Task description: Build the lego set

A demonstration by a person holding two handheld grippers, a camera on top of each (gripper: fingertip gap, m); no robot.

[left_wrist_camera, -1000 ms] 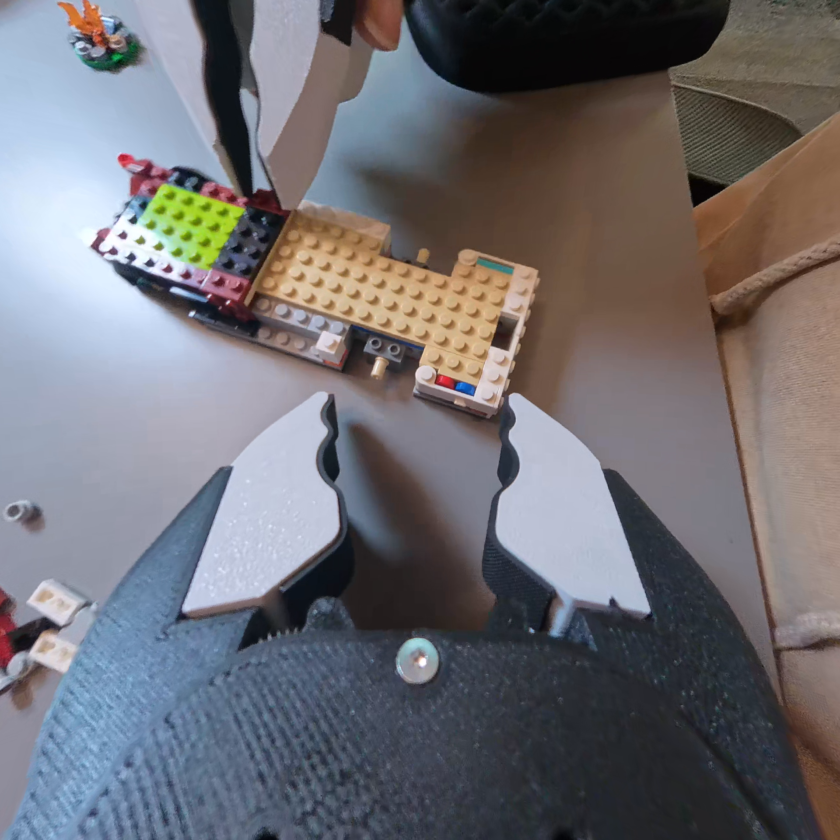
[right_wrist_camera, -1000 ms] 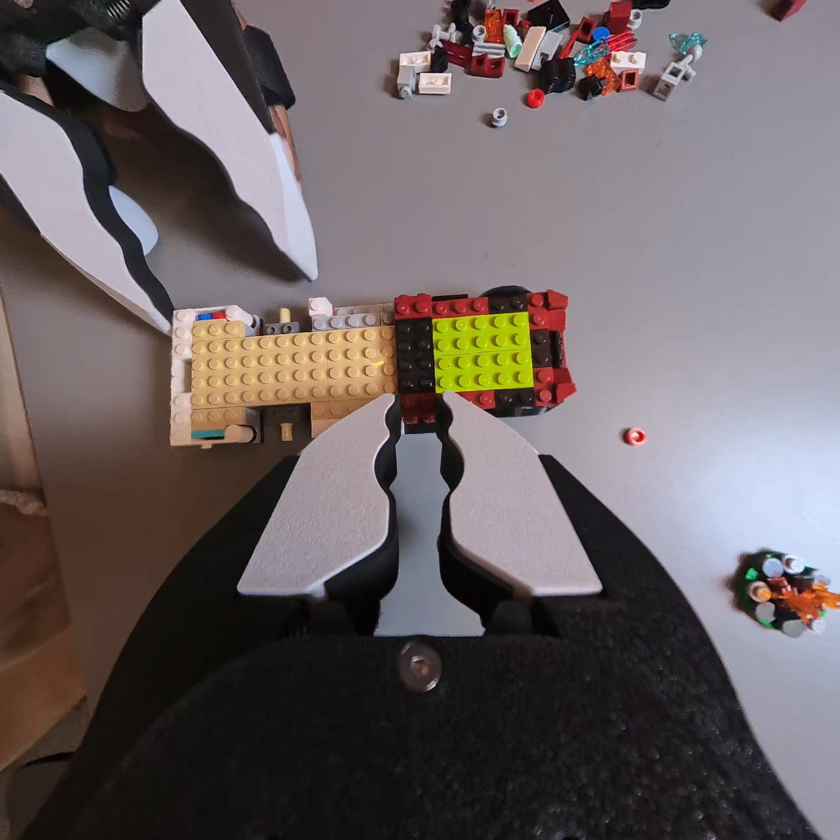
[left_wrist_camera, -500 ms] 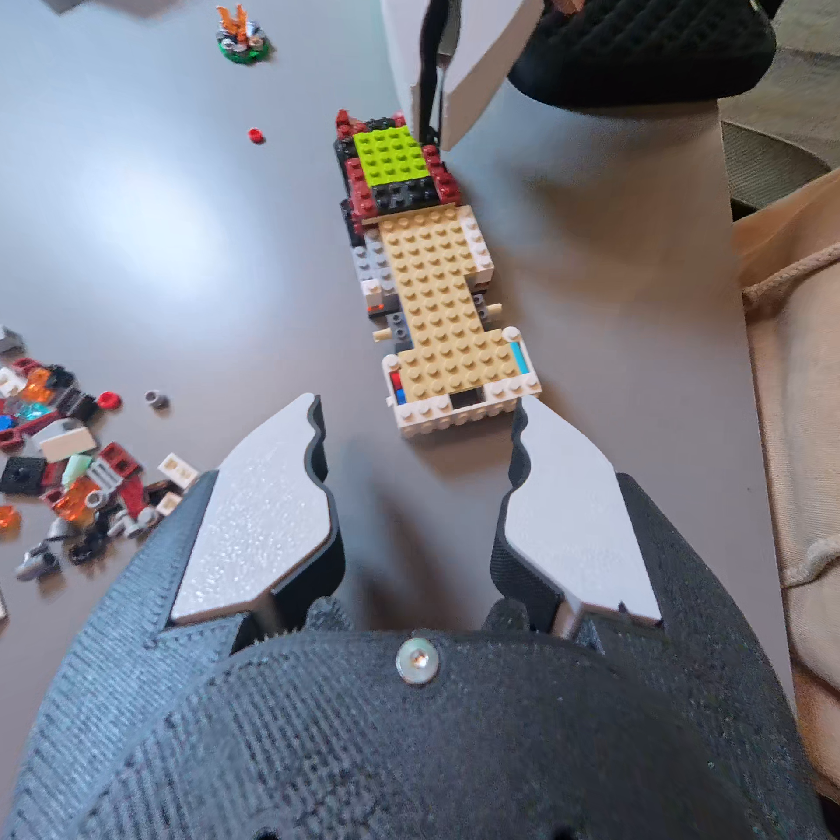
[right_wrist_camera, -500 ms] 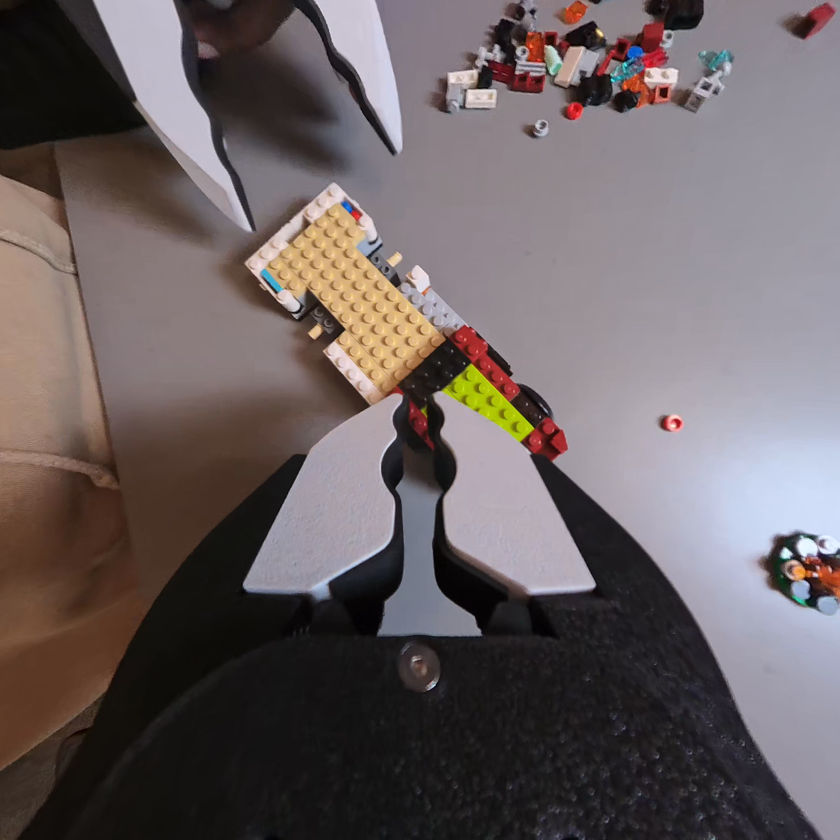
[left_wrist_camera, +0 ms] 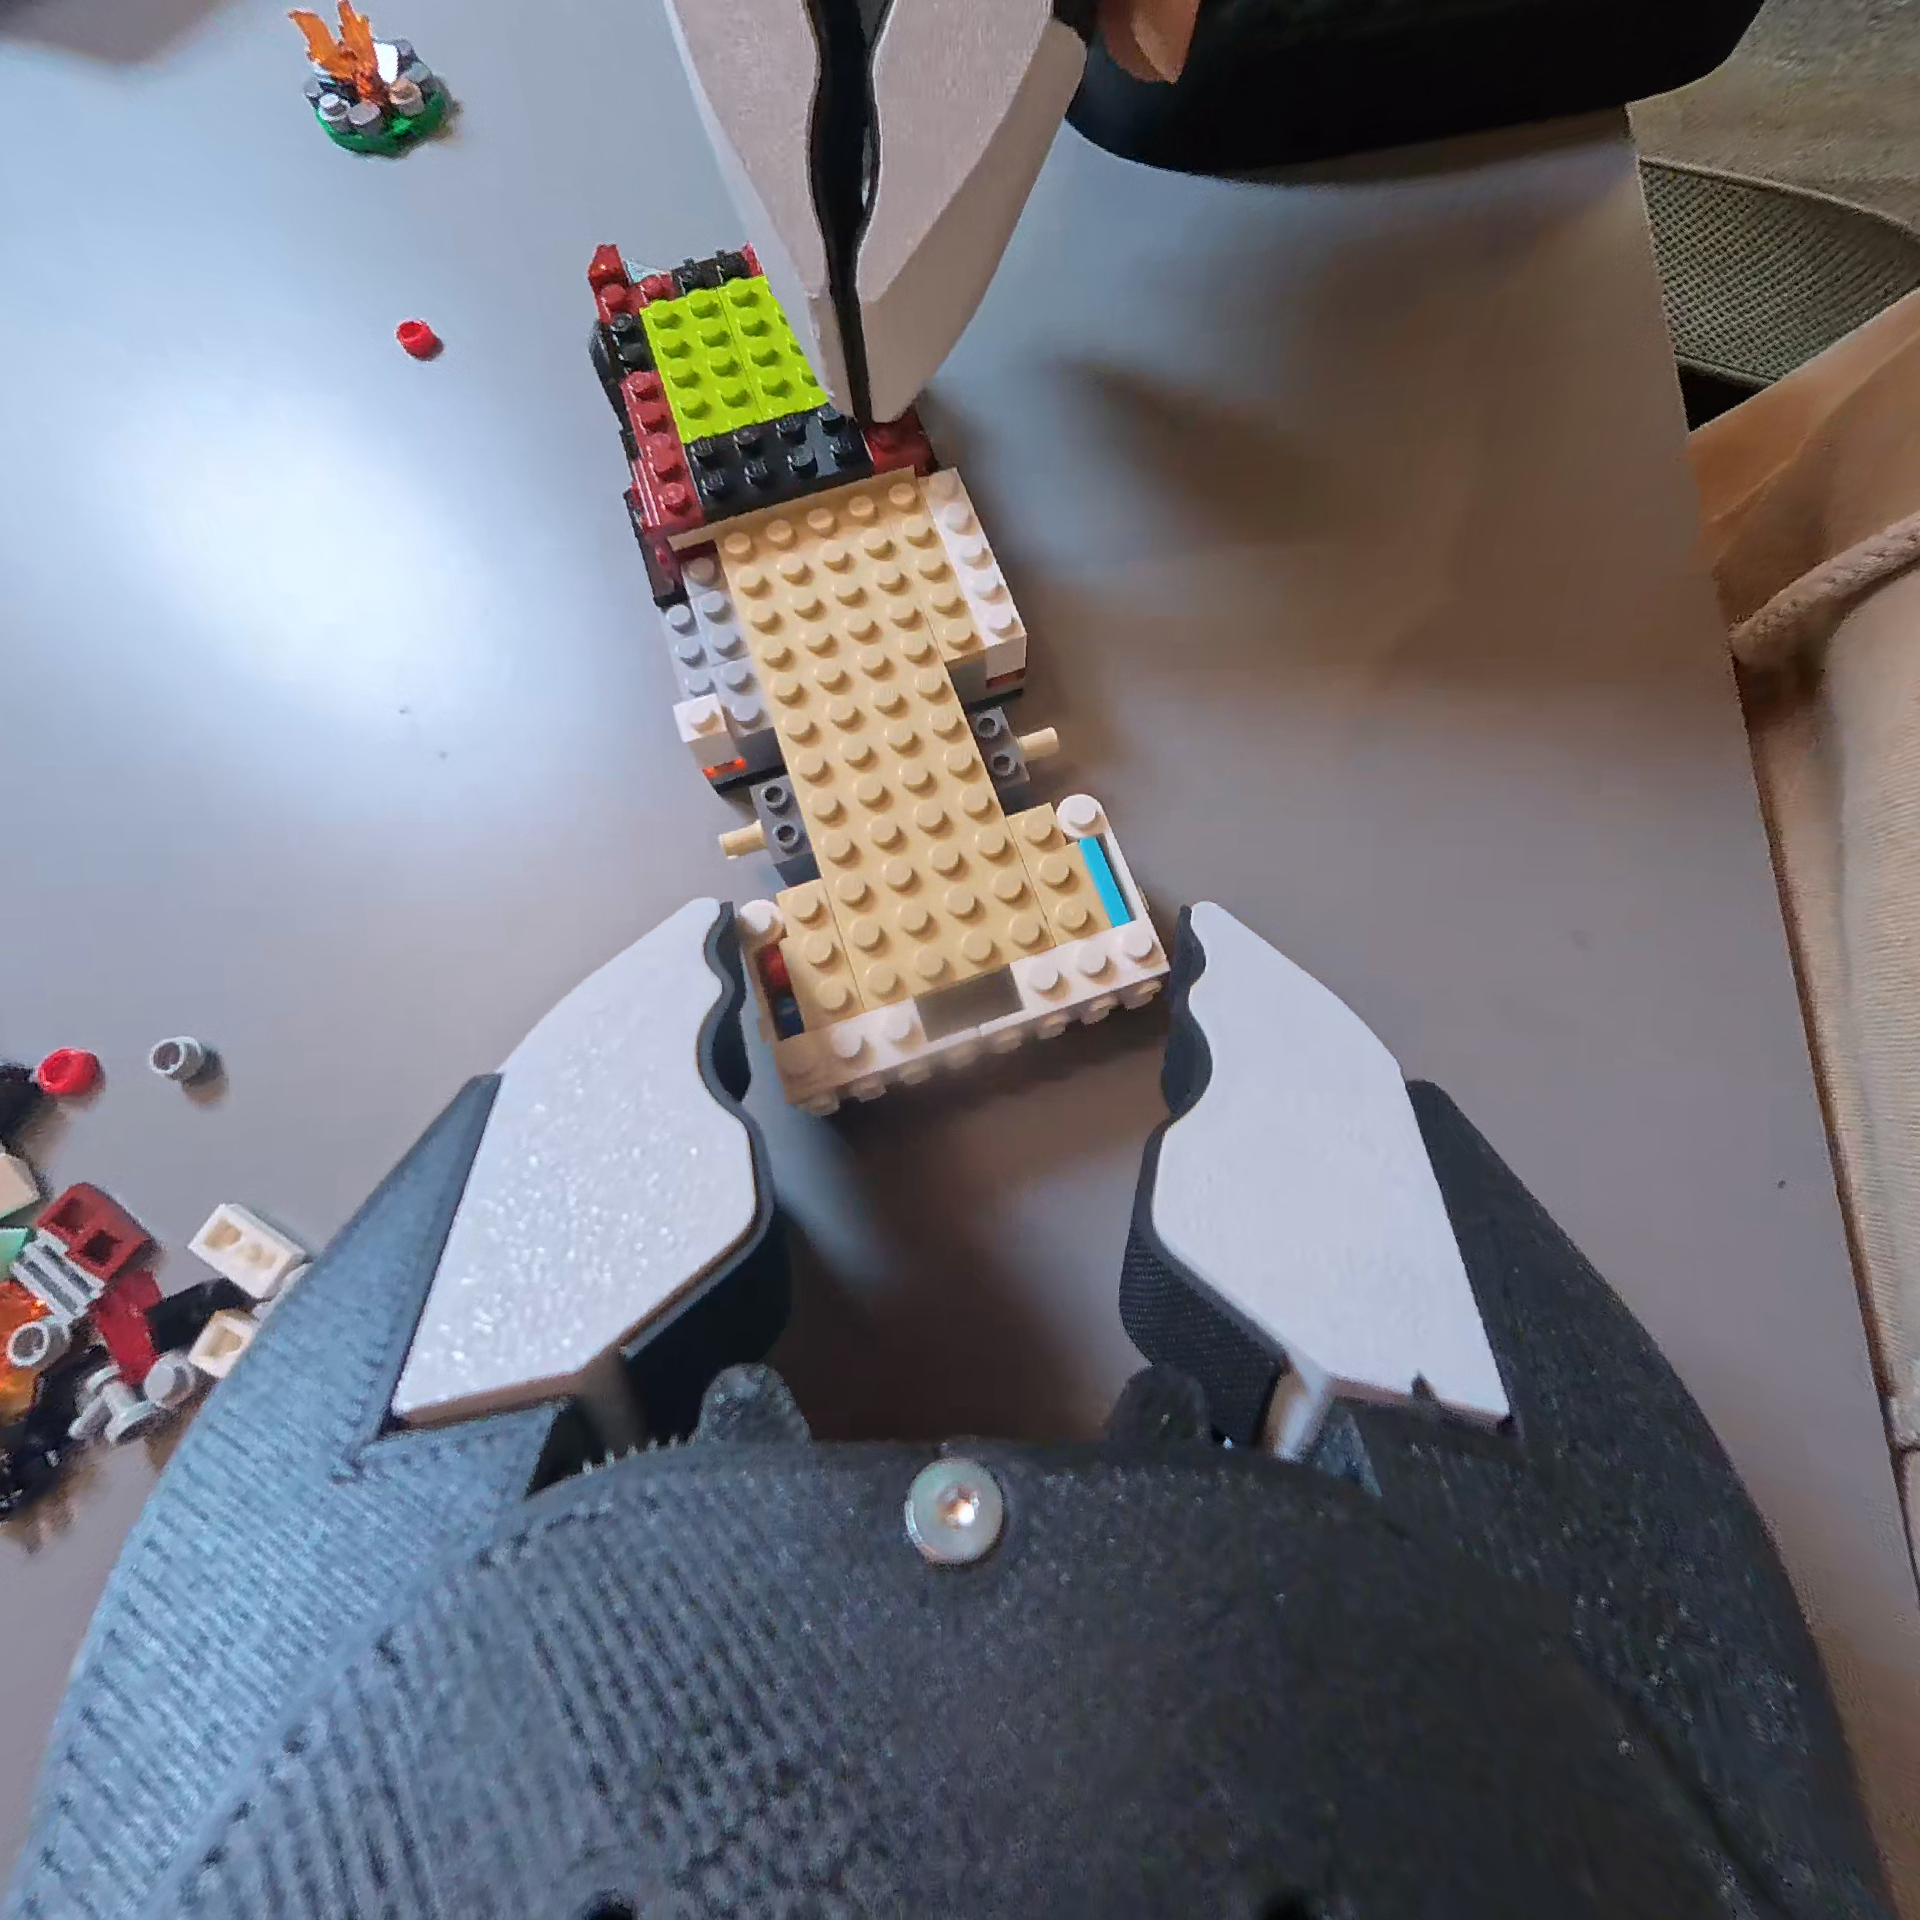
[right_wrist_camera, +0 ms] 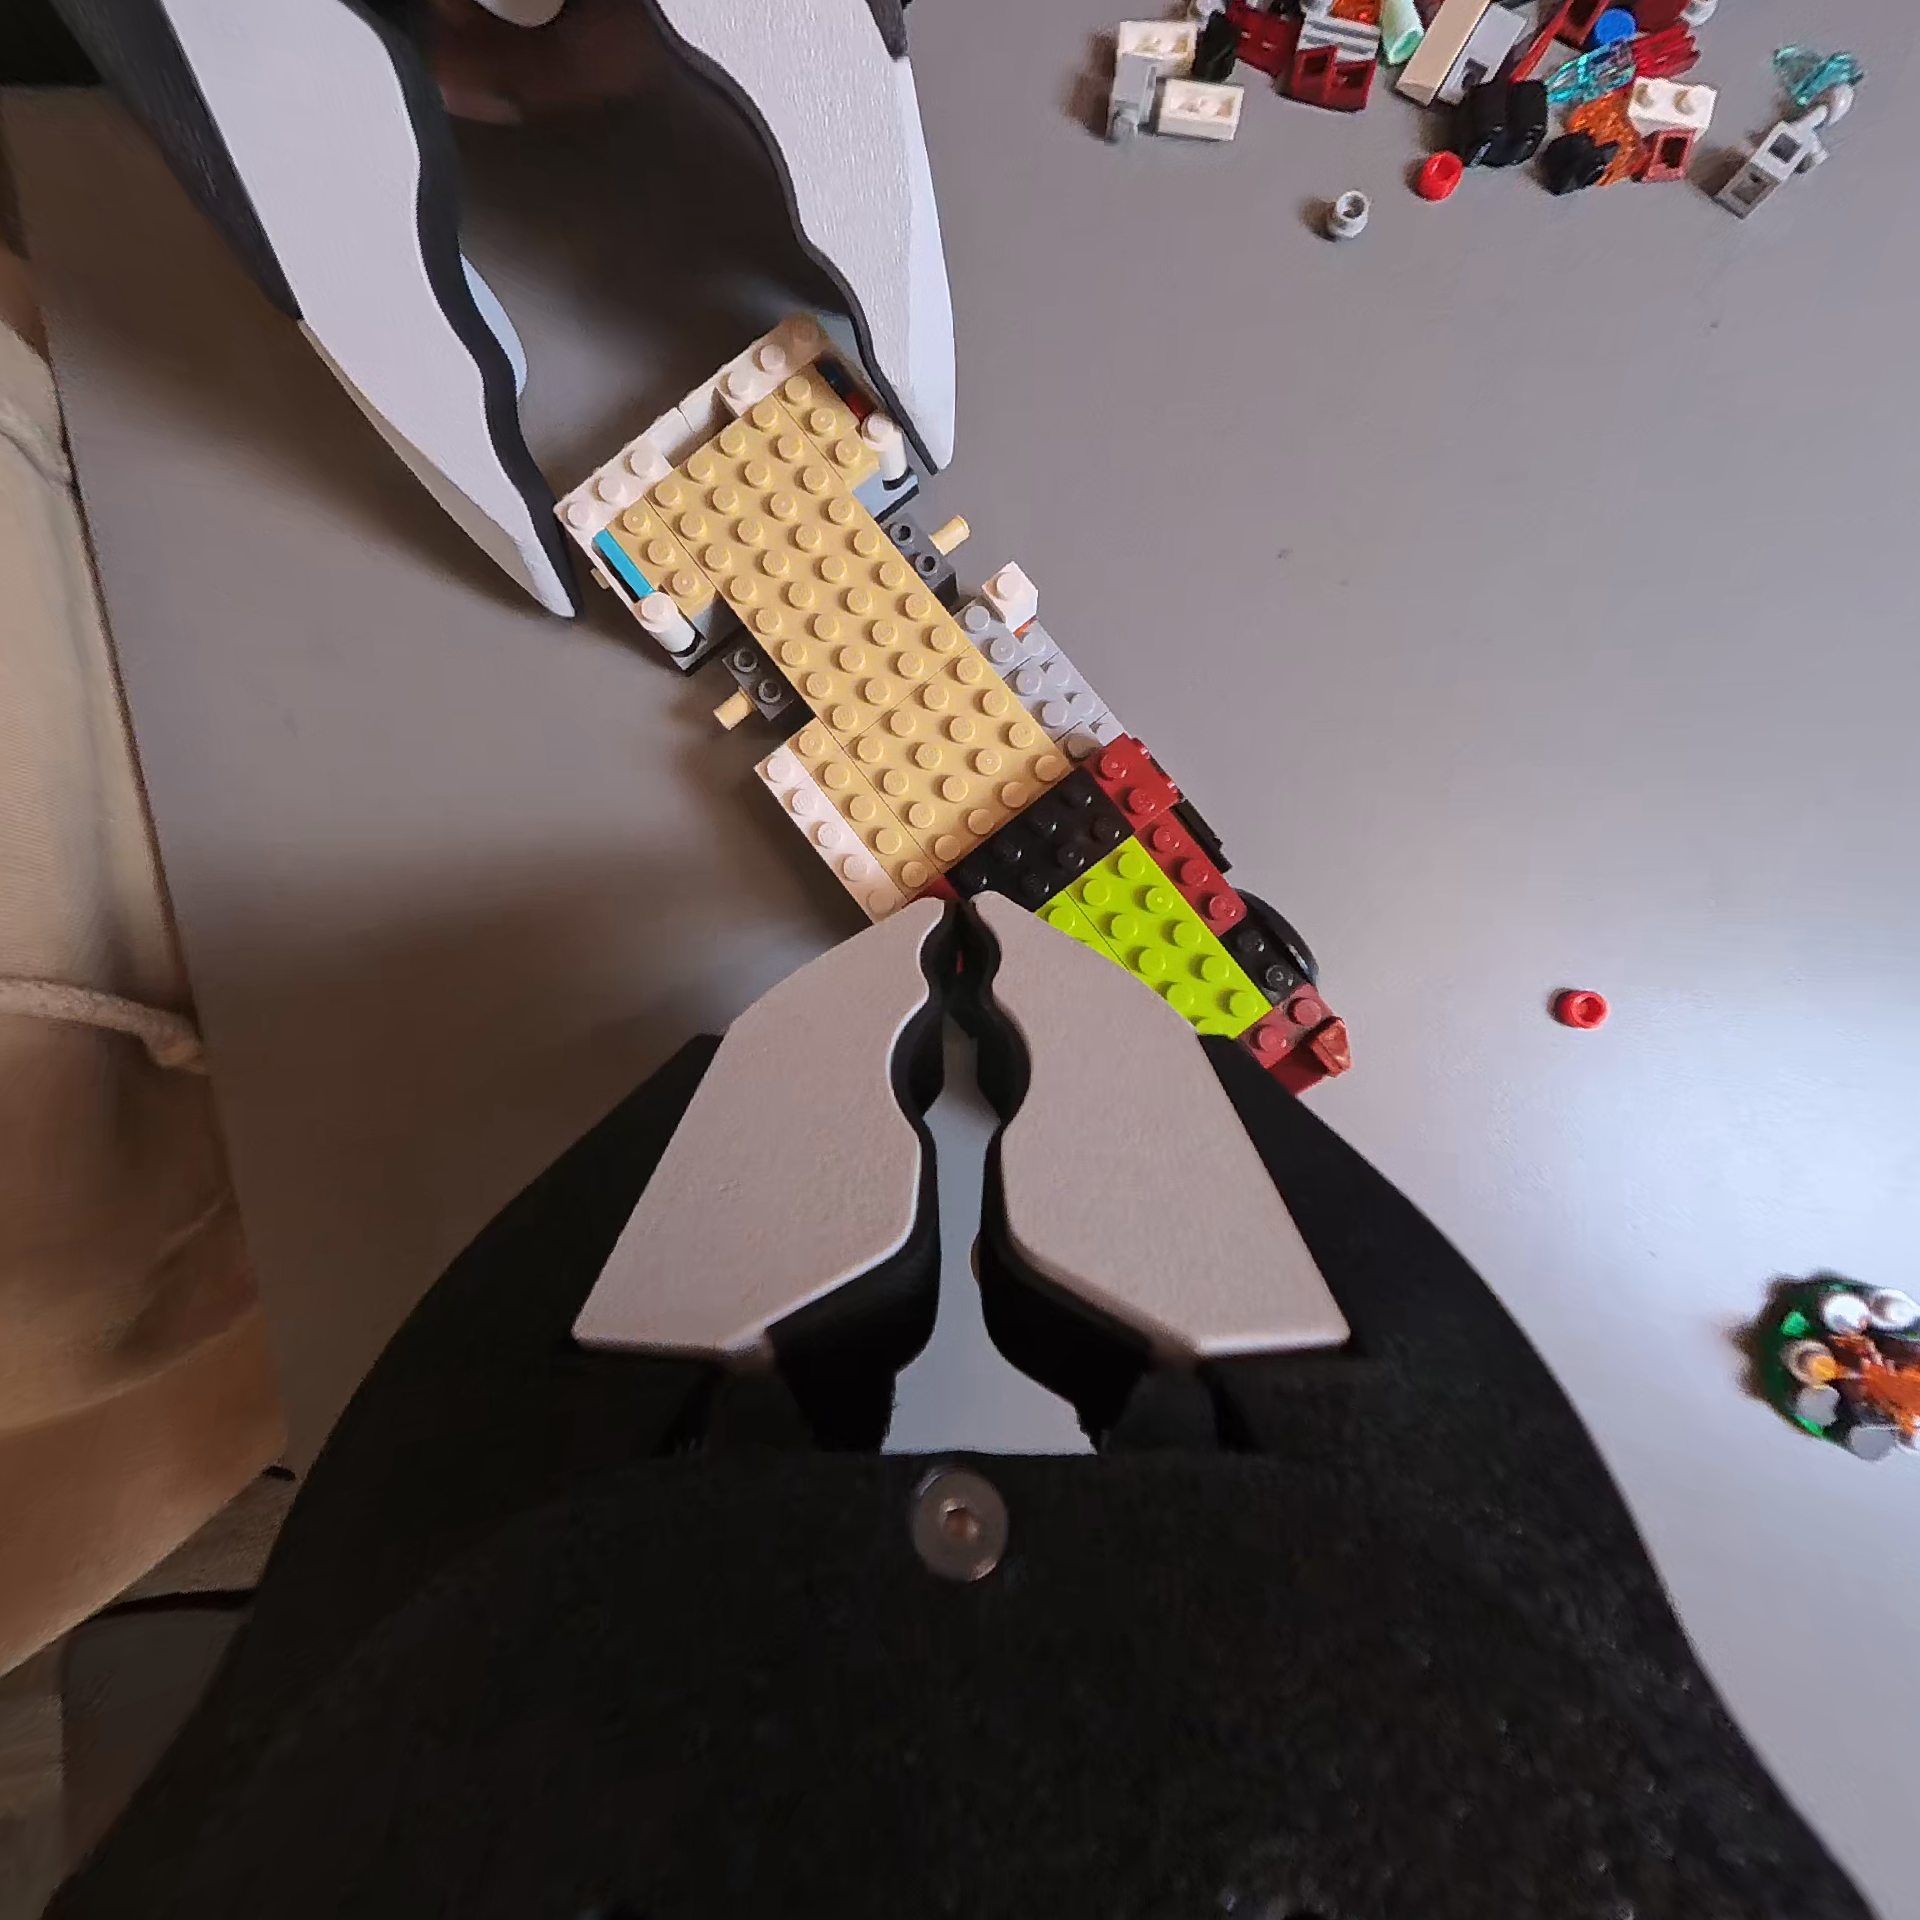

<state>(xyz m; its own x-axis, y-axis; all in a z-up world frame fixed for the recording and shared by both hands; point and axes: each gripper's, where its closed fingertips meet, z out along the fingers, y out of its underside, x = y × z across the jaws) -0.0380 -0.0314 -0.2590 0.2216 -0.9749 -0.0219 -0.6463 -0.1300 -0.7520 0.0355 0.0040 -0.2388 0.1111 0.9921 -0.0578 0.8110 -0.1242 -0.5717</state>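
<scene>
A long brick model (left_wrist_camera: pixel 873 727) lies flat on the grey worktop (left_wrist_camera: pixel 260 623), near the worktop edge that borders a beige cushion (left_wrist_camera: pixel 1849 831). Its long axis runs straight from one gripper to the other: the tan, white-trimmed end (left_wrist_camera: pixel 966 997) points at the left gripper (left_wrist_camera: pixel 956 935), and the lime, black and dark-red end (right_wrist_camera: pixel 1164 935) points at the right gripper (right_wrist_camera: pixel 958 909).

The left gripper is spread wide, its fingers (left_wrist_camera: pixel 623 1143) straddling the tan end. One fingertip lies just beside, perhaps touching, the corner with the white round stud, while the other stands slightly apart from the opposite white corner. Neither pad visibly presses, so the model merely sits between them. The right wrist view agrees: the two pale fingers flank that end (right_wrist_camera: pixel 727 447).

The right gripper is pressed together, fingertips meeting at a small dark-red brick (left_wrist_camera: pixel 899 436) on the model's side, beside the black plate (right_wrist_camera: pixel 1049 842). A sliver of red shows between the pads, so it appears to pinch that edge.

Each gripper is nearer to its own end of the model. Along the far side of the worktop lie a pile of loose bricks (right_wrist_camera: pixel 1507 83), a loose red stud (right_wrist_camera: pixel 1579 1008) and a small green round piece with orange flames (left_wrist_camera: pixel 374 83), all well apart from the model.
</scene>
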